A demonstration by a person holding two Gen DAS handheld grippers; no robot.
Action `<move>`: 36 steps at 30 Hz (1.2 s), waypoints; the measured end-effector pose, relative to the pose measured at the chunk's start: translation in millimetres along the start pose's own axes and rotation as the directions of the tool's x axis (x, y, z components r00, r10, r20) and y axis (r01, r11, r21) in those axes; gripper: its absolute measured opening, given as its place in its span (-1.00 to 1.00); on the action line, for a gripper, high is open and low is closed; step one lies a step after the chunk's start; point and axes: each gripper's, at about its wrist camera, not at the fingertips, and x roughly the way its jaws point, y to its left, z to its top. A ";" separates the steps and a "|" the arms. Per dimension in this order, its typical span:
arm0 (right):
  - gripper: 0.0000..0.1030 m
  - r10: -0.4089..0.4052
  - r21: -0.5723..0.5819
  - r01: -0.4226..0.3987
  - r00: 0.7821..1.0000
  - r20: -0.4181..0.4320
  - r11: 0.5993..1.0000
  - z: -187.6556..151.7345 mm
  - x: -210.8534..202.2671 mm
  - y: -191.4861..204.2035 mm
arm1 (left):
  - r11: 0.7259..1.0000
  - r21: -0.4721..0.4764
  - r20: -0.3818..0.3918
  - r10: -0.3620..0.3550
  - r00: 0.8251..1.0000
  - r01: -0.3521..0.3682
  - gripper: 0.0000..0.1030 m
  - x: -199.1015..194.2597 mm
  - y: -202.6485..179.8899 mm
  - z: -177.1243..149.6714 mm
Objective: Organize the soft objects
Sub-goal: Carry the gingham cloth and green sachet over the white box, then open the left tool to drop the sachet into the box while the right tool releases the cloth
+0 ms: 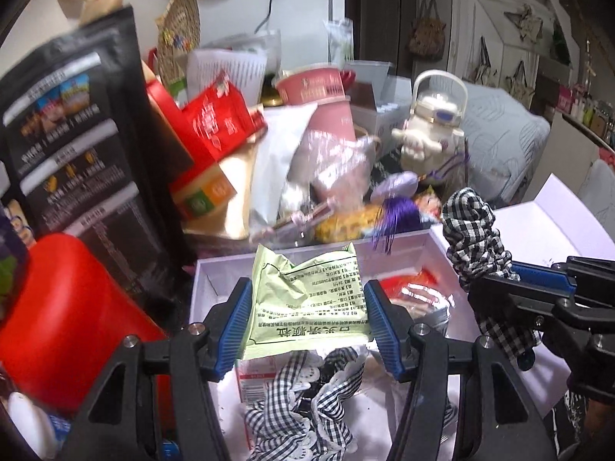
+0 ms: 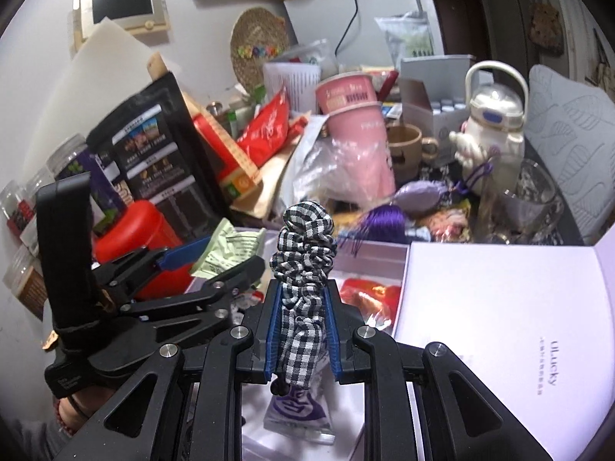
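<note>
My left gripper [image 1: 307, 307] is shut on a crumpled pale green packet [image 1: 307, 296], held over an open white box [image 1: 215, 280]. Below it in the box lies black-and-white gingham cloth [image 1: 303, 403] with lace trim, a red foil packet [image 1: 415, 288] and a carton. My right gripper [image 2: 303, 307] is shut on a gingham scrunchie [image 2: 303, 253] that sticks up between its blue pads; it appears from the side at the right of the left wrist view [image 1: 476, 230]. The left gripper [image 2: 200, 265] with the green packet [image 2: 223, 249] shows at the left of the right wrist view.
A red canister [image 1: 65, 315] and a tall black pouch [image 1: 77, 146] stand left of the box. Behind it are a pink cup [image 2: 353, 115], red packets, a cream kettle [image 2: 492, 123], a purple tassel [image 2: 384, 223] and a glass mug [image 2: 530, 196]. The white box lid [image 2: 499, 307] lies right.
</note>
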 end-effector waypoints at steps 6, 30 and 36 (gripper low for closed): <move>-0.60 -0.012 0.005 0.012 0.999 -0.042 1.000 -4.5 14.5 -4.9 | 1.000 -0.007 -0.087 -0.027 0.996 0.026 0.13 21.0 -2.9 -9.5; -0.55 -0.089 -0.009 0.089 0.982 -0.169 0.996 -18.3 53.2 -13.8 | 1.000 0.019 -0.229 0.013 0.973 -0.009 0.18 42.7 -5.7 -7.5; -0.48 -0.106 -0.013 0.105 0.978 -0.181 0.994 -18.9 52.8 -12.3 | 1.000 0.008 -0.261 0.015 0.965 -0.014 0.30 51.1 -5.8 -7.1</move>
